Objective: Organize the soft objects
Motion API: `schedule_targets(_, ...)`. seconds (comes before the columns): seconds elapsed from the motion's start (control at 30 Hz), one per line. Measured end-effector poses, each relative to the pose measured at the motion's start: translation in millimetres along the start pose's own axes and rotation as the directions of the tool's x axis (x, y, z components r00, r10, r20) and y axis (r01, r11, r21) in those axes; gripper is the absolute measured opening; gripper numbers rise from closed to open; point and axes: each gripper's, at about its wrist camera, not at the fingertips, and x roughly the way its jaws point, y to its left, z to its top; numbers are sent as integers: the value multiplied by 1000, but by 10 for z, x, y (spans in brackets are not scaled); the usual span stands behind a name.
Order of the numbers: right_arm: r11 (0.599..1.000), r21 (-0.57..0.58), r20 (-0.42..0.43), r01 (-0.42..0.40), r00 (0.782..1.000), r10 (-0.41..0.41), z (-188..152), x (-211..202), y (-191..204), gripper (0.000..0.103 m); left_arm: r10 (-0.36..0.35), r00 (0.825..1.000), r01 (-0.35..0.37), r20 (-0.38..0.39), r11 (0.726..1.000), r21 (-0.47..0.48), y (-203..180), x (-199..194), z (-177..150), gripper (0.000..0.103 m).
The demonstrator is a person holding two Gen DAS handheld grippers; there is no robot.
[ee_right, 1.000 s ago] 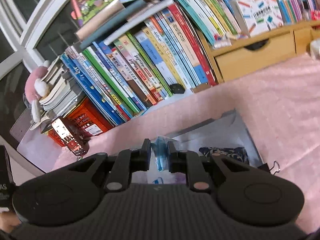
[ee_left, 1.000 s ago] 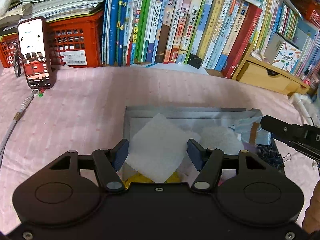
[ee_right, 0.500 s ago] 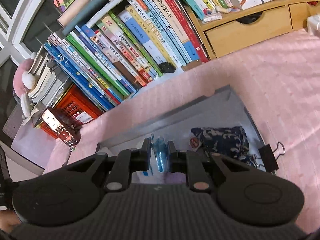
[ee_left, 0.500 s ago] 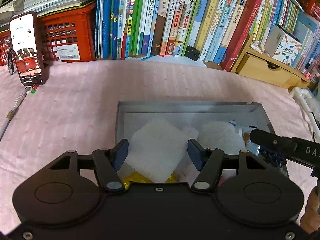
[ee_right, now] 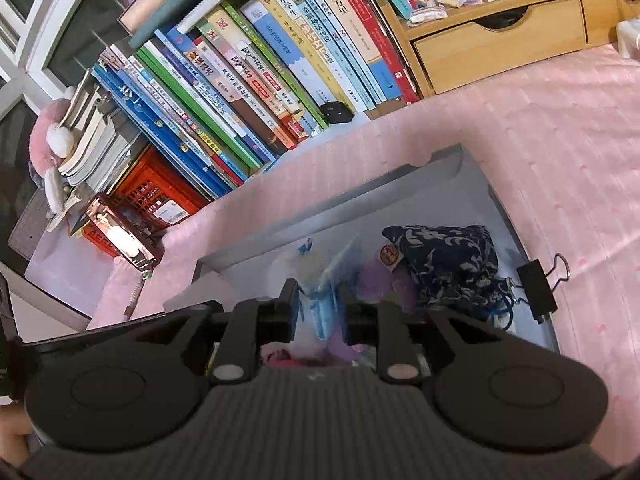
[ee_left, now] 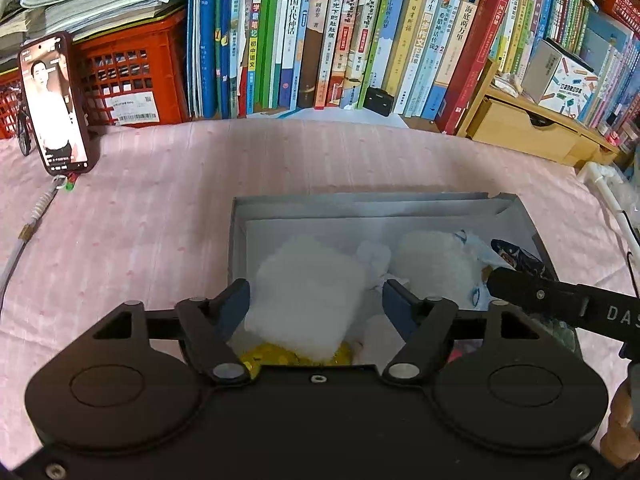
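Inside the grey box (ee_left: 240, 240) on the pink worktop (ee_left: 140, 220), the right gripper (ee_right: 320, 312) is pinching a light-blue soft item (ee_right: 326, 304) for placing among the others, while the left gripper (ee_left: 316, 300) is hovering spread over a white fluffy cloth (ee_left: 308, 292).

Left gripper (ee_left: 316, 300) matte black, round side discs, silver screws, blue-padded fingers (ee_left: 236, 304); right gripper (ee_right: 318, 308) black, ribbed top, white "DAS" lettering, bare skin at edges.
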Motion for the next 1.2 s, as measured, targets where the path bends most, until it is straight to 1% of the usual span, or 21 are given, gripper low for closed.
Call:
schedule_targets(0.07, 1000, -14, 11, 3, 1000, -3, -11, -32, 20, 55, -2, 1000, 2, 3, 1000, -1, 0, -32, -18, 74)
schedule_targets(0.13, 999, -35, 20, 9, 1000, -8, -24, -71, 53, 58, 3, 1000, -3, 13, 1000, 8, -12, -77, -39, 76)
schedule_targets(0.17, 999, -45, 24, 10, 1000, -9, -29, -90, 69, 61, 6, 1000, -6, 18, 1000, 13, -18, -102, -51, 76)
schedule_targets(0.33, 995, -102, 63, 24, 998, -17, -57, -234, 176, 65, 4, 999, -5, 49, 1000, 28, -59, -268, -96, 79)
schedule_targets(0.6, 975, -211, 153, 65, 988, -33, -170, -546, 352, 76, -13, 992, 6, 127, 999, 52, -118, -668, -234, 82)
schedule_targets(0.8, 962, -264, 226, 65, 974, -4, -293, -857, 437, 84, -58, 978, 45, 198, 996, 71, -147, -1018, -444, 84)
schedule_targets(0.93, 952, -299, 269, 67, 963, 17, -408, -1066, 484, 87, -82, 966, 61, 244, 994, 92, -179, -1239, -621, 85)
schedule_targets(1.1, 934, -348, 323, 77, 946, 42, -592, -1327, 538, 89, -116, 950, 84, 291, 989, 119, -225, -1469, -863, 87)
schedule_targets(1.2, 921, -378, 360, 94, 932, 52, -714, -1472, 561, 91, -125, 938, 86, 323, 987, 133, -245, -1599, -1020, 87)
